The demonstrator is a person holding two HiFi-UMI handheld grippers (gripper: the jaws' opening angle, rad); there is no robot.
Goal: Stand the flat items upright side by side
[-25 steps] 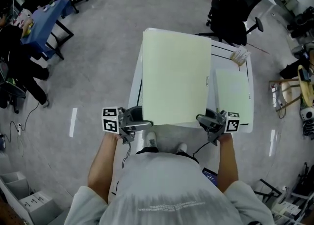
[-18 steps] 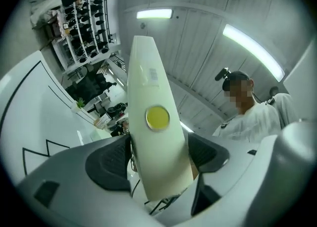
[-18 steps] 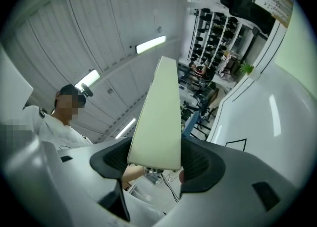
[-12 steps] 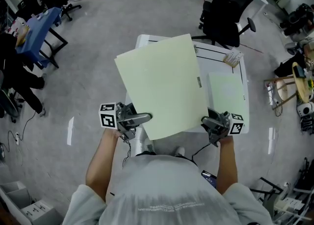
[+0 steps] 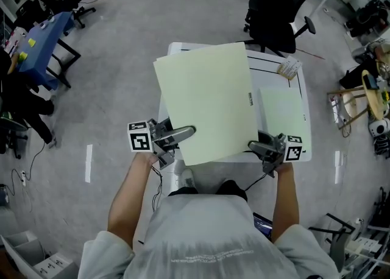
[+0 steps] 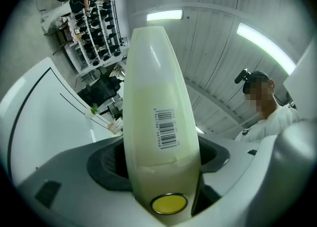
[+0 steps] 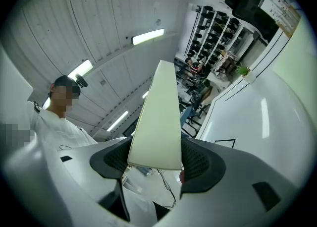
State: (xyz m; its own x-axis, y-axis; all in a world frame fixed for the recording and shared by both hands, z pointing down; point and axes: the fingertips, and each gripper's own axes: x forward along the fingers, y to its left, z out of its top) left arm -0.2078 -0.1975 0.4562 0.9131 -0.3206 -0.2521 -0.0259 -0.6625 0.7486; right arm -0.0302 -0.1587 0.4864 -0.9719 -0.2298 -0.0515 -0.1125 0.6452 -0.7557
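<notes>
Fingers (image 6: 106, 164) of the left gripper (image 5: 183, 133) are clamped on the near-left edge of a large pale-green folder (image 5: 207, 101), its barcode label (image 6: 166, 129) facing that gripper's camera. The right gripper (image 5: 259, 147) pinches the folder's near-right corner, fingers pressed against both faces. The folder is held up over the white table (image 5: 277, 64), skewed to its edges. A smaller pale folder (image 5: 280, 116) lies flat on the table, just right of the raised one

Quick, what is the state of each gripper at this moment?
Left gripper: closed, holding the big folder by its near edge.
Right gripper: closed on the same big folder, at its near right corner.
</notes>
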